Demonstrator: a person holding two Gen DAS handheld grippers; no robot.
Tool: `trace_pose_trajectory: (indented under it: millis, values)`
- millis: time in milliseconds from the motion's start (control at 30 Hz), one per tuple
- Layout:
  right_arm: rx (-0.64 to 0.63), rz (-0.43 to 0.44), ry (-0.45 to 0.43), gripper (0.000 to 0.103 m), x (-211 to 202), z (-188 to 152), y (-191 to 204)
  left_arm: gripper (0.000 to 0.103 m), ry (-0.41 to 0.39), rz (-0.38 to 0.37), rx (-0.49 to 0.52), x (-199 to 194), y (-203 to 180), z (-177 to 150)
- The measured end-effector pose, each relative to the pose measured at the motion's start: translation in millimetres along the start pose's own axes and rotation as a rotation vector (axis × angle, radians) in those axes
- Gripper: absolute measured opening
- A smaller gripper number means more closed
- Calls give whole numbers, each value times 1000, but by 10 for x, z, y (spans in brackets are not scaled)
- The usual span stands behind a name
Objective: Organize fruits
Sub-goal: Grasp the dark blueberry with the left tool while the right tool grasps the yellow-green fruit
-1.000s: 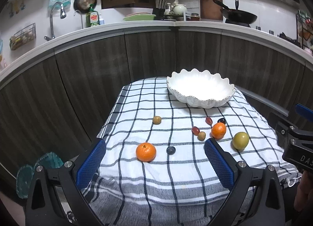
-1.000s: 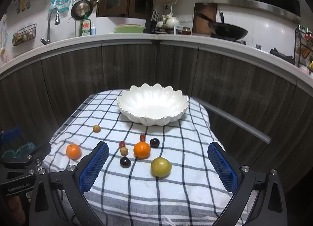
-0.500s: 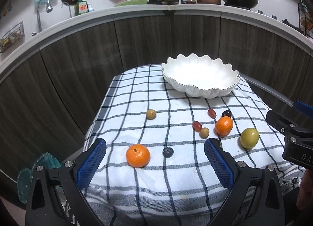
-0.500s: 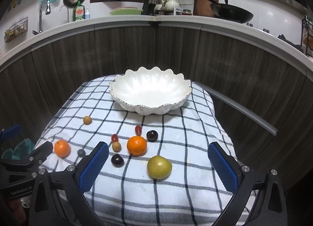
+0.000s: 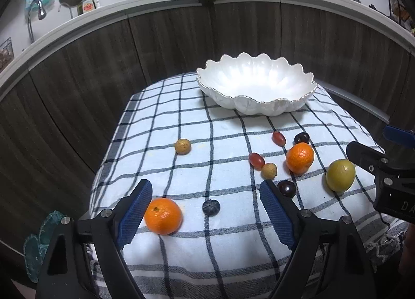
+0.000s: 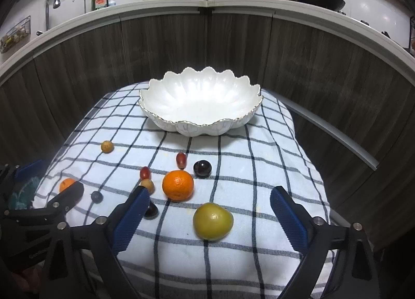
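A white scalloped bowl (image 5: 259,107) (image 6: 202,128) stands empty at the far end of the checked cloth. My left gripper (image 5: 206,187) hovers low over the near left; its jaws are closing, touching nothing. An orange (image 5: 163,216) lies just inside its left finger, a blueberry (image 5: 211,207) between the fingers. My right gripper (image 6: 210,192) is also closing, with a yellow-green fruit (image 6: 212,221) between its fingers, untouched. A second orange (image 6: 178,185) sits just beyond. Red grapes (image 6: 181,159), dark plums (image 6: 202,168) and small tan fruits (image 5: 182,146) lie scattered mid-cloth.
The checked cloth (image 5: 228,255) drapes over a small table whose edges drop off left, right and near. Dark wood cabinet fronts (image 6: 233,47) curve behind it under a counter with a sink and a wok. A teal object (image 5: 39,242) lies on the floor at left.
Both grippers have come forward and down toward the fruits, which now look larger. Both pairs of jaws have narrowed a little. No fruit has moved.
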State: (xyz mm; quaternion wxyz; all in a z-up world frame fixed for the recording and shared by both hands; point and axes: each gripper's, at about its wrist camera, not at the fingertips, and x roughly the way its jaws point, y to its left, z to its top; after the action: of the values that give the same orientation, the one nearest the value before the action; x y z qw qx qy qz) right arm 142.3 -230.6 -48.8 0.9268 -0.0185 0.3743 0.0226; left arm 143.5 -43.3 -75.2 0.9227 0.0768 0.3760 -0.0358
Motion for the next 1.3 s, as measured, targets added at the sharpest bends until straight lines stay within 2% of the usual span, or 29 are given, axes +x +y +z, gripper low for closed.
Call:
trace_pose_trajectory:
  millis: [267,333,567,733,833,1100,1300]
  values:
    - [11,-19,30,92,149,-28,-17,79,47,-20,-1,218,-23,-73]
    - [12,-22,44,89,208,-44,-21,75,54,-19,2,267,-33,-91]
    - [26,-21,97,83,387,-107,-47,71,81,-28,2,421,-54,-127]
    - [32,-24,130,82,485,-150,-52,61,115,-45,-3,546,-73,-163]
    - [33,-22,151,78,545,-178,-45,61,133,-49,-11,608,-60,-187]
    - [48,-19,193,76,678,-224,-58,58,140,-49,-20,674,-31,-216]
    - [64,-8,219,73,751,-254,-73,49,143,-59,-16,691,-47,-224]
